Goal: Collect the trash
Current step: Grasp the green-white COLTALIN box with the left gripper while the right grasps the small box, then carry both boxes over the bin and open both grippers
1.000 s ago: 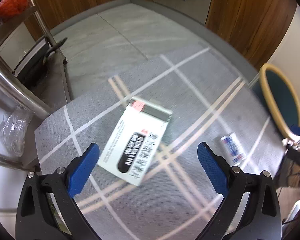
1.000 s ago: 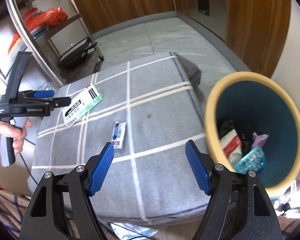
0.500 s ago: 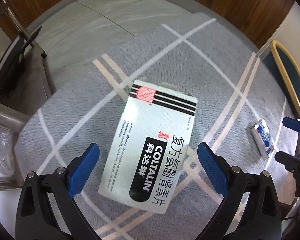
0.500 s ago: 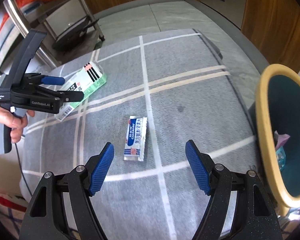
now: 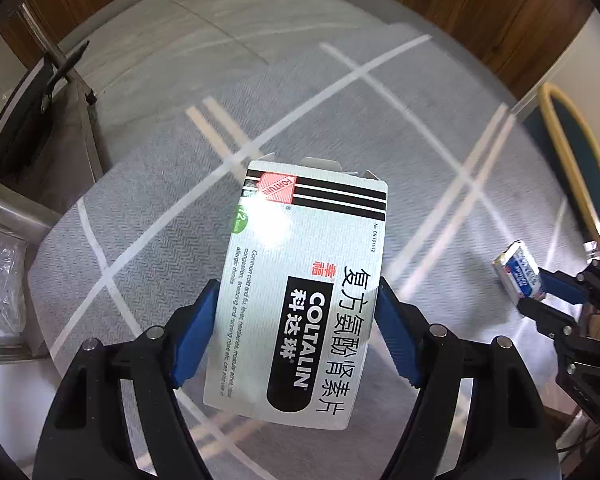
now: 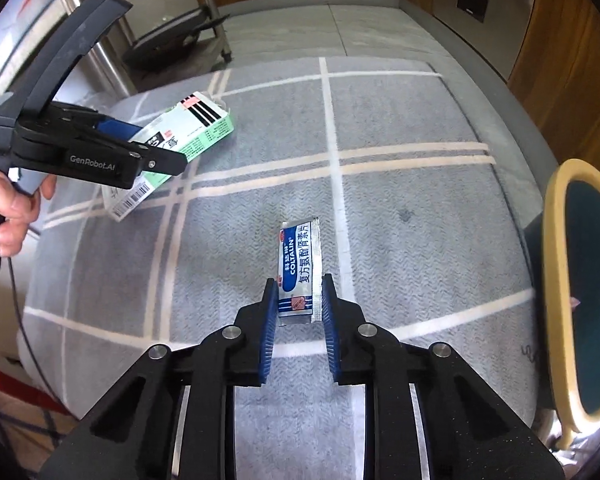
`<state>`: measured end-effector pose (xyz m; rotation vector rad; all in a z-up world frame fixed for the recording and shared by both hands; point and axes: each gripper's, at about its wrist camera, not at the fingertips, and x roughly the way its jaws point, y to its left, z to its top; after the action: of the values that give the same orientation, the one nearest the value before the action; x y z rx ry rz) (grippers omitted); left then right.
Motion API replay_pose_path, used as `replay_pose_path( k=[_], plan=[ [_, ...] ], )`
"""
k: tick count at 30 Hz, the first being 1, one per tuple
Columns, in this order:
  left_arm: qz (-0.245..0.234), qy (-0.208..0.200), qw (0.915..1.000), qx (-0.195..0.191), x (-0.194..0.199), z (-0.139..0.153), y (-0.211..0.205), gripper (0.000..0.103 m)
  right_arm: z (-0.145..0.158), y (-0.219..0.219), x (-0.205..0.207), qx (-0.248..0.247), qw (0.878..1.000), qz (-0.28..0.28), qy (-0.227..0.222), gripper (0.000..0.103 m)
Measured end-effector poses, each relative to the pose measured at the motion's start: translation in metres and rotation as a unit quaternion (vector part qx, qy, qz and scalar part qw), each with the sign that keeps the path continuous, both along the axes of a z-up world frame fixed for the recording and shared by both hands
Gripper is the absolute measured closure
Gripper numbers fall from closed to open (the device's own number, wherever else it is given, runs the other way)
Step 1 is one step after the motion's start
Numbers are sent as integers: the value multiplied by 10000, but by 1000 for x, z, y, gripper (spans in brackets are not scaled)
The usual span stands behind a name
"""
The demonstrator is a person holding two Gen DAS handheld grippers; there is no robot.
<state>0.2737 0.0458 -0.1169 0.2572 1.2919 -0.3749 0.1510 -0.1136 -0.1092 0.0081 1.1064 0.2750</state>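
A white Coltalin medicine box with black stripes lies on the grey checked cushion. My left gripper is shut on the box's near end, blue pads against both sides; the box also shows in the right wrist view. A small blue-and-white Coltalin sachet lies mid-cushion. My right gripper is shut on the sachet's near end. The sachet also shows in the left wrist view, at the right. The yellow-rimmed teal trash bin stands off the cushion's right edge.
A metal rack with a black grill on its low shelf stands left of the cushion. A clear plastic bag sits by the rack. Wooden cabinets line the back and right. Grey tile floor lies beyond.
Both grippers moved down and forward onto the cushion and closed: the left onto the medicine box, the right onto the sachet. The bin slid to the right edge of the right view.
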Motion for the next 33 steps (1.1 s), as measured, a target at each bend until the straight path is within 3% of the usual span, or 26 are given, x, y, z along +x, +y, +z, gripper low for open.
replay_pose_path(
  k=[9,19,33],
  plan=[
    [482,-435,9959,-635,-31,66,-28,29,47,-50,-23,414,9983,-180,-357,80],
    [470,-1071,9876,-1048,-84,121,-99,29,99,-124,-55,426,9936,-485,-927,80],
    [-85,-1235,9803,-1542,-113,137,-203,29,111,-211,-91,388,9830,-1360,-1168,80]
  ],
)
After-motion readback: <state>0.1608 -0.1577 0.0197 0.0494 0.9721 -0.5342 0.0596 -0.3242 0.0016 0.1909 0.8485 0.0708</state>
